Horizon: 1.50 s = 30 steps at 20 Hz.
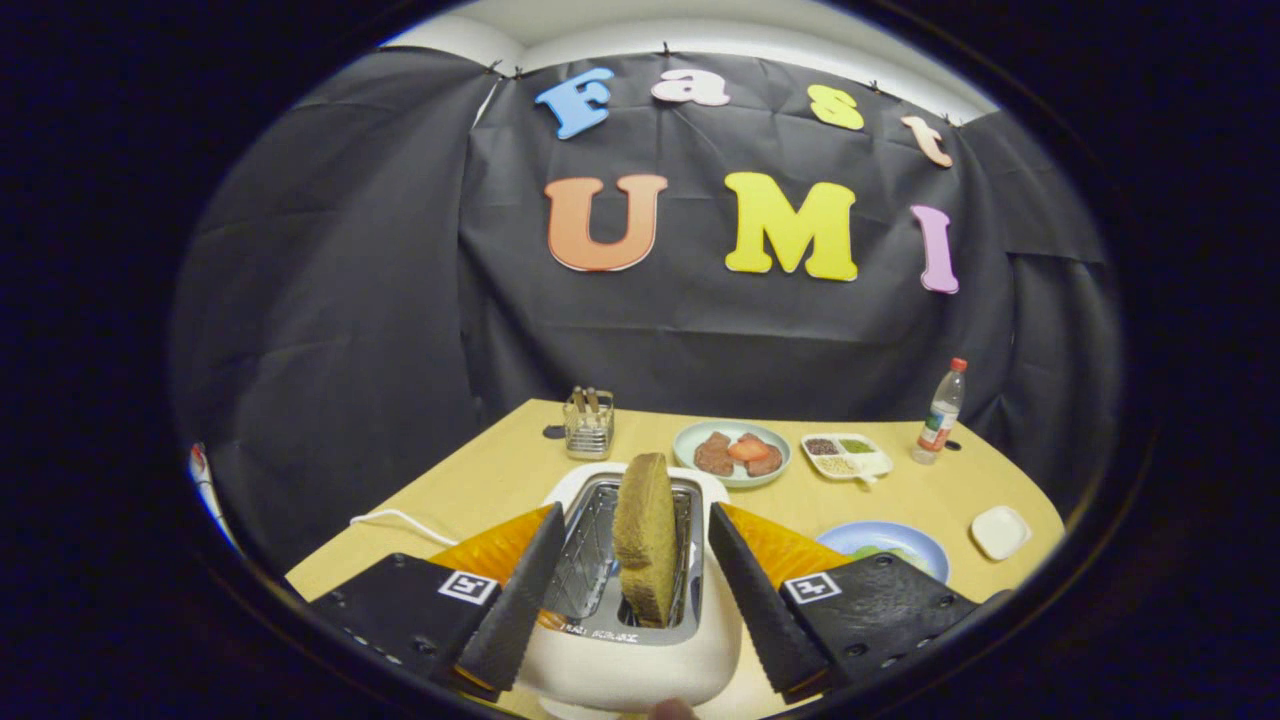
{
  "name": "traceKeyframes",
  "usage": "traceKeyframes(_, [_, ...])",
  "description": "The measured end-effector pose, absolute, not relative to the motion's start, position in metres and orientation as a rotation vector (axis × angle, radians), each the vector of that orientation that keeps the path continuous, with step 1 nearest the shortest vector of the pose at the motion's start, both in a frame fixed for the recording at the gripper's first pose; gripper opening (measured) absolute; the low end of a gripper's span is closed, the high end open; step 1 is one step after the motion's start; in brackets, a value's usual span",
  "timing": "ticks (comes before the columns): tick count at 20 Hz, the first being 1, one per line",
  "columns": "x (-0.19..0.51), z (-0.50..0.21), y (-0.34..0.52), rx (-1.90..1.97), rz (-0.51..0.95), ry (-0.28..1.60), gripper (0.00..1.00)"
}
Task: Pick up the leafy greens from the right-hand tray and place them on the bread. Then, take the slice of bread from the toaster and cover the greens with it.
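Note:
A white toaster stands on the yellow table right under my gripper. A brown slice of bread stands upright in its right slot, rising above the rim. My fingers stand open to either side of the slice, well apart from it, with the toaster's top between them. A blue plate sits to the right of the toaster with something green on it, partly hidden by my right finger.
Beyond the toaster stand a wire holder with utensils, a pale green plate with meat and tomato, a small divided tray of seasonings and a red-capped bottle. A small white dish lies at right. A white cord runs left.

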<state>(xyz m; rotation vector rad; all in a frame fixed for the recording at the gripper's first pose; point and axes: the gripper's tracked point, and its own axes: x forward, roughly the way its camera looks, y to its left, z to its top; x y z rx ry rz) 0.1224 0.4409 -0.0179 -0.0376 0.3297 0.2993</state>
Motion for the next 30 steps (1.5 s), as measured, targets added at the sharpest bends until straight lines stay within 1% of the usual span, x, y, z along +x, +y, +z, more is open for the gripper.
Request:
traceKeyframes(6, [0.132, -0.028, 0.436, -0.026, 0.287, 0.373, 0.25])
traceKeyframes(8, [0.134, -0.025, 0.432, -0.011, 0.286, 0.373, 0.15])
traceKeyframes(9, [0.133, -0.024, 0.432, 0.004, 0.300, 0.377, 0.08])
traceKeyframes(12, [0.129, -0.006, 0.425, 0.047, 0.333, 0.373, 0.07])
traceKeyframes(17, [0.117, 0.067, 0.406, 0.145, 0.393, 0.268, 0.07])
traceKeyframes(20, [0.117, 0.099, 0.377, 0.137, 0.379, 0.184, 0.08])
traceKeyframes(23, [0.124, 0.091, 0.340, 0.136, 0.336, 0.170, 0.07])
traceKeyframes(26, [0.137, 0.066, 0.300, 0.125, 0.273, 0.200, 0.07])
traceKeyframes(30, [0.149, 0.026, 0.270, 0.108, 0.239, 0.222, 0.07])
